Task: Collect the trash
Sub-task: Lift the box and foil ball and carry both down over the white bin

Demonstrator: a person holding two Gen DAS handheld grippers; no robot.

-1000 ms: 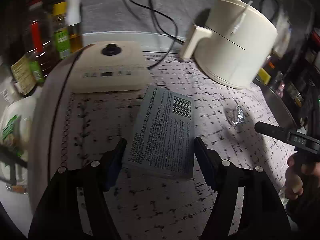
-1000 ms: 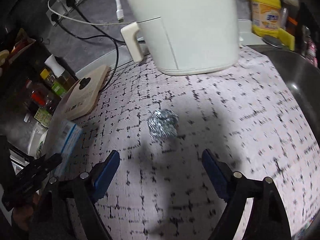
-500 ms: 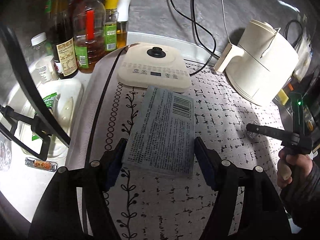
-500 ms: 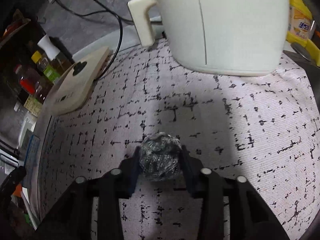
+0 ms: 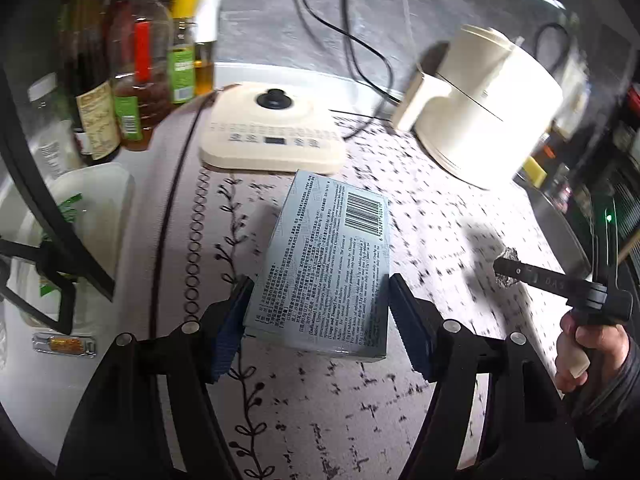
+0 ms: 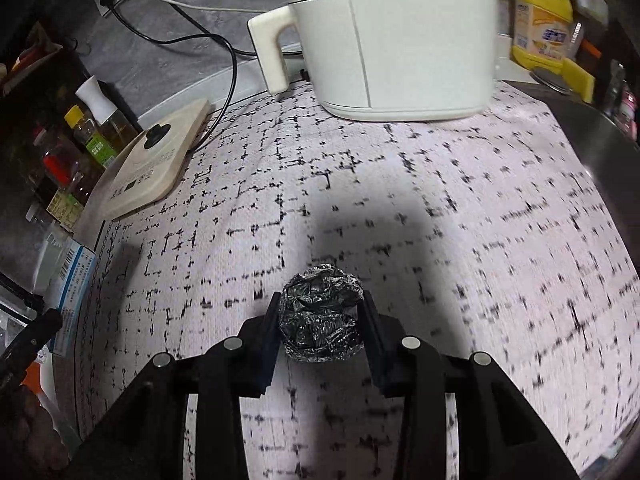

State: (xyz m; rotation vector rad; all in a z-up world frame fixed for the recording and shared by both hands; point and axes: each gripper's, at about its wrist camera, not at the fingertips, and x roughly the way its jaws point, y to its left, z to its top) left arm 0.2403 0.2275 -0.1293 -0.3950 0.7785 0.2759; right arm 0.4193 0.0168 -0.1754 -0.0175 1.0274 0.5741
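My left gripper is shut on a grey cardboard box with printed text and a barcode, held above the patterned counter mat. My right gripper is shut on a crumpled ball of foil, lifted a little off the mat. In the left wrist view the right gripper shows at the right with the foil ball at its tip. In the right wrist view the box shows at the far left edge.
A white air fryer stands at the back, a cream appliance base to its left, with black cables behind. Oil and sauce bottles stand at the far left beside a white tray. A yellow detergent bottle and a dark sink are at right.
My right gripper closed on the foil ball and lifted it slightly off the mat. My left gripper, still holding the box, rose and swung to face the bottles.
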